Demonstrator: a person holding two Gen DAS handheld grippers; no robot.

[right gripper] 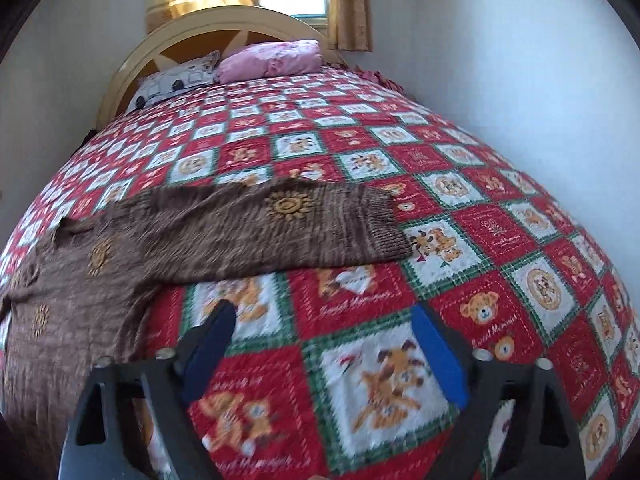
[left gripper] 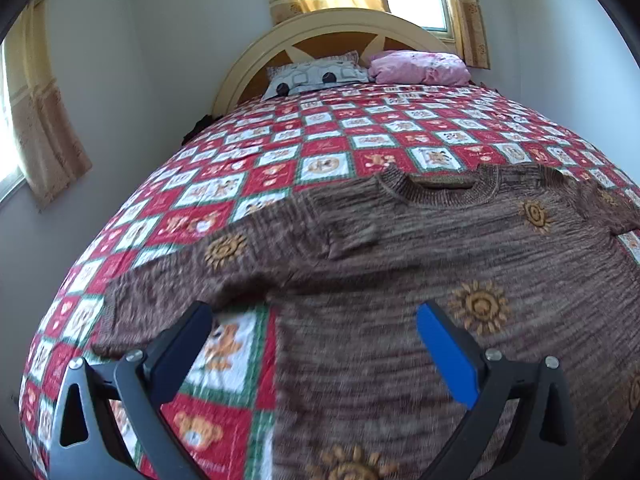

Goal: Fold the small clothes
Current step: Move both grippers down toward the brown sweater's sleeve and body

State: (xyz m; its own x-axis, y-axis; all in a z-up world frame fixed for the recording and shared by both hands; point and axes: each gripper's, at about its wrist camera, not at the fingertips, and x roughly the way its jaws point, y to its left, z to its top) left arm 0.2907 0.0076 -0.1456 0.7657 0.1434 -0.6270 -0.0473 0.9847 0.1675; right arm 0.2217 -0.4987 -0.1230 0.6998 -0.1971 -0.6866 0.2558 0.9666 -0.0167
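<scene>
- My left black plastic two-finger gripper has angular, dark grey-black arms with triangular cut-outs near the base.
- Its fingers carry flat pads; the right one shows bright blue, the left one reads dark navy in shadow.
- Round silver screw heads sit on the linkage behind each pad, two per side.
- My right black plastic two-finger gripper is built the same: blue pads, silver screws, triangular cut-outs.
</scene>
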